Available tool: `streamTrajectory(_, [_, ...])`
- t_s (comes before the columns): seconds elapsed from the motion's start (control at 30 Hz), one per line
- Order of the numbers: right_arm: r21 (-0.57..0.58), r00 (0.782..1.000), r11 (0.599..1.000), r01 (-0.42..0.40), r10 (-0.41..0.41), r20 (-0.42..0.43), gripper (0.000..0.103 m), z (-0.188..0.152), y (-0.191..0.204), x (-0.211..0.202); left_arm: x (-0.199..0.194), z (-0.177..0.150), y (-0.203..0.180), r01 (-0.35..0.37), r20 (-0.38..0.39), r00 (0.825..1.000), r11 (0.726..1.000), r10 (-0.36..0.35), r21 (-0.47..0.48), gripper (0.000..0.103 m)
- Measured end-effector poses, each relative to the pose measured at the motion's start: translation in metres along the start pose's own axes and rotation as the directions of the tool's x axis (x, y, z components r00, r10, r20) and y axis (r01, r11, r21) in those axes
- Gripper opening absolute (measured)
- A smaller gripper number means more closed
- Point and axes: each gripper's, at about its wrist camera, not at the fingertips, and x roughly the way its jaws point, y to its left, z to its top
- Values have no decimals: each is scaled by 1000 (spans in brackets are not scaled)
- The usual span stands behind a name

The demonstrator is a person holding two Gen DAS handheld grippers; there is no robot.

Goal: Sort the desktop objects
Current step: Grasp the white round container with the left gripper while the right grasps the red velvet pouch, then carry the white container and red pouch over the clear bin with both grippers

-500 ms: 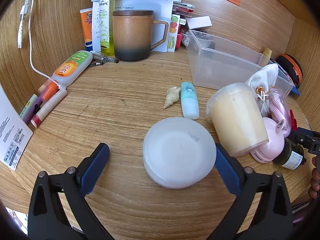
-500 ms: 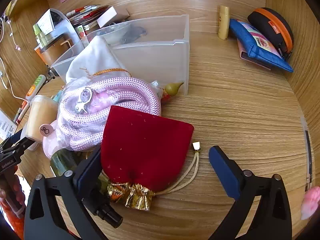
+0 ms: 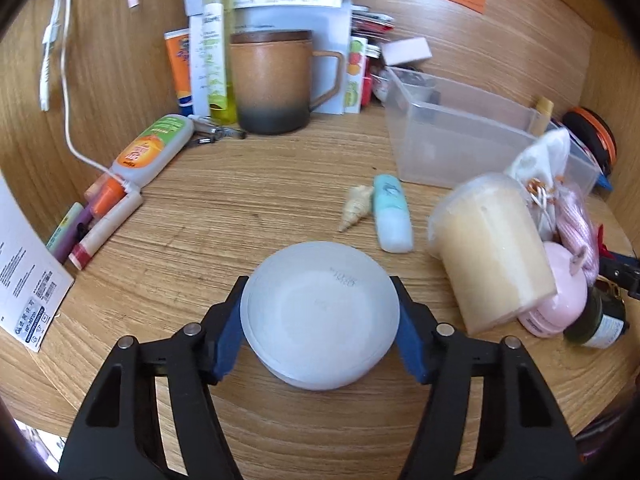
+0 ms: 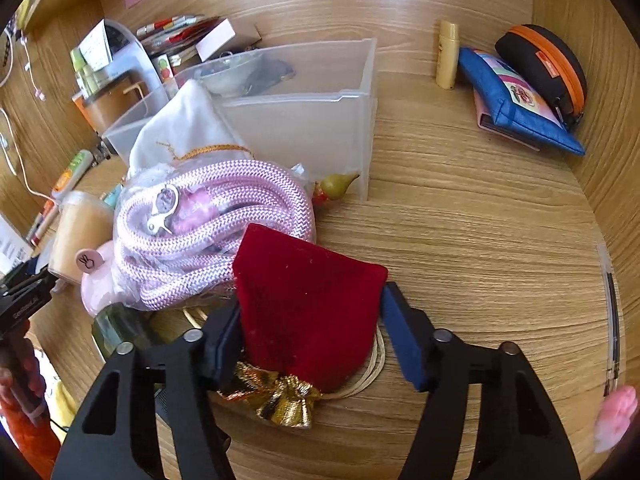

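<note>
In the left wrist view my left gripper (image 3: 319,322) is shut on a round white lidded jar (image 3: 320,314) that sits on the wooden desk; both blue pads press its sides. In the right wrist view my right gripper (image 4: 310,326) is shut on a red velvet pouch (image 4: 308,314) with a gold gathered neck, lying on the desk. A clear plastic bin (image 3: 460,148) stands behind; it also shows in the right wrist view (image 4: 304,120).
A cream tub (image 3: 492,248), teal tube (image 3: 392,212), shell (image 3: 354,206), brown mug (image 3: 276,80) and tubes (image 3: 148,152) surround the jar. Bagged pink rope (image 4: 212,232) and a white pouch (image 4: 188,128) lie left of the red pouch; blue and orange-trimmed cases (image 4: 520,100) lie far right.
Both grippers have closed from wide open: the left onto the white jar, the right onto the red pouch. Both have also moved a little forward.
</note>
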Motion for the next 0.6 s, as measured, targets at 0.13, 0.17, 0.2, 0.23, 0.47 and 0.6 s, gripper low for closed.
streamTrajectory(0.13, [0, 1000, 1000, -1, 1, 28, 33, 0, -1, -9, 0, 1, 6, -8, 4, 1000, 1000, 8, -22, 65])
streamTrajectory(0.17, [2, 999, 1000, 1, -1, 35, 32, 1, -2, -10, 0, 1, 6, -7, 5, 1000, 1000, 8, -25, 65])
streamTrajectory(0.2, [3, 999, 1000, 3, -3, 40, 31, 0, -2, -11, 0, 1, 6, -8, 5, 1000, 1000, 8, -28, 65])
streamTrajectory(0.23, [5, 999, 1000, 5, -6, 42, 28, 0, -3, -12, 0, 1, 7, -6, 5, 1000, 999, 6, -32, 65])
streamTrajectory(0.47, [20, 997, 1000, 3, -5, 82, 9, 3, -6, -23, -9, 6, 8, -5, 34, 999, 999, 7, -43, 65])
streamTrajectory(0.6, [27, 994, 1000, 12, -15, 105, 9, 3, -9, -29, -18, 12, 9, -2, 62, 998, 999, 5, -48, 65])
